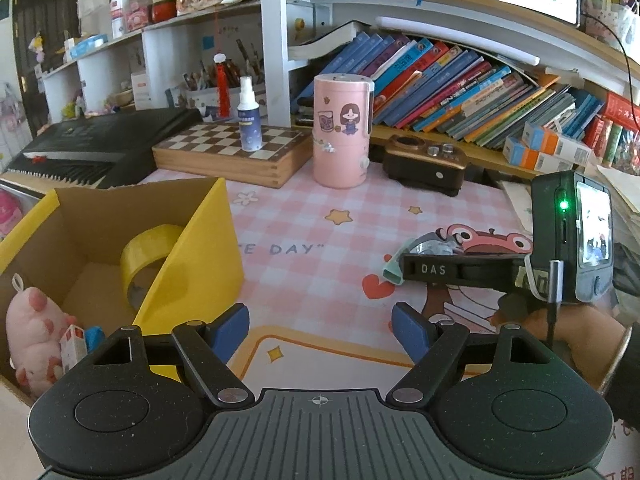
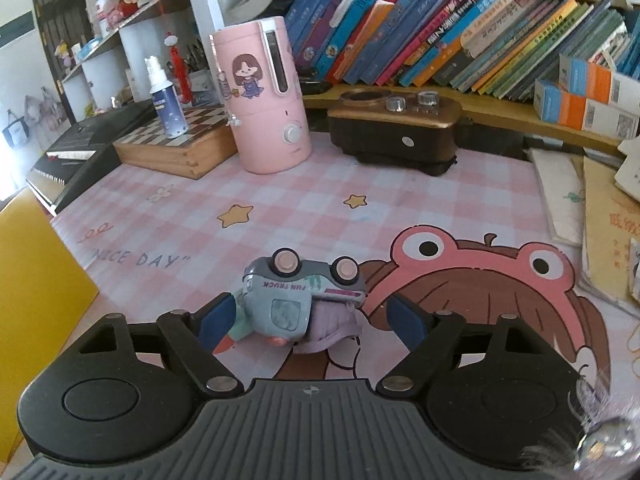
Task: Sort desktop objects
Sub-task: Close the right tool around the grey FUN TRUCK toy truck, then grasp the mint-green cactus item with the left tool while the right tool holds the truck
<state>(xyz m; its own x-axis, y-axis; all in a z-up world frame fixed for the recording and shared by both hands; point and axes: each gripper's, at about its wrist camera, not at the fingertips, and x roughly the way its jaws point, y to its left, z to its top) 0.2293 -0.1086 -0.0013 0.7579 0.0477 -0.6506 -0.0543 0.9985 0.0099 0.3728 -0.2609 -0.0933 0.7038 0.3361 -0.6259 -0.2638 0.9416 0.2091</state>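
Left hand-held gripper released, blue pads wide apart, nothing between them, hovering over the pink checked table mat. At its 9 o'clock: yellow cardboard box, flaps up, holding a yellow tape roll, a pink plush, and a small white-red carton beside a blue item too hidden to identify.

At 3 o'clock in the left wrist view: the right hand-held gripper seen side-on, its camera unit showing a green light; a hand grips it below.

Right hand-held gripper released, jaws spread. Toy truck lies upside down on the table between the jaws, wheels up, "FUN TRUCK" lettering inverted. Left pad sits just beside the toy's mint-green end; whether it touches, cannot tell. Right pad clearly apart from it. A lilac soft part sits under the truck at its 5 o'clock.

Farther back at 12 o'clock: pink cylindrical appliance with cartoon girl sticker; at 11 o'clock a spray bottle standing on a chessboard box; at 1 o'clock a dark box with gold top. Books lean on the shelf behind.
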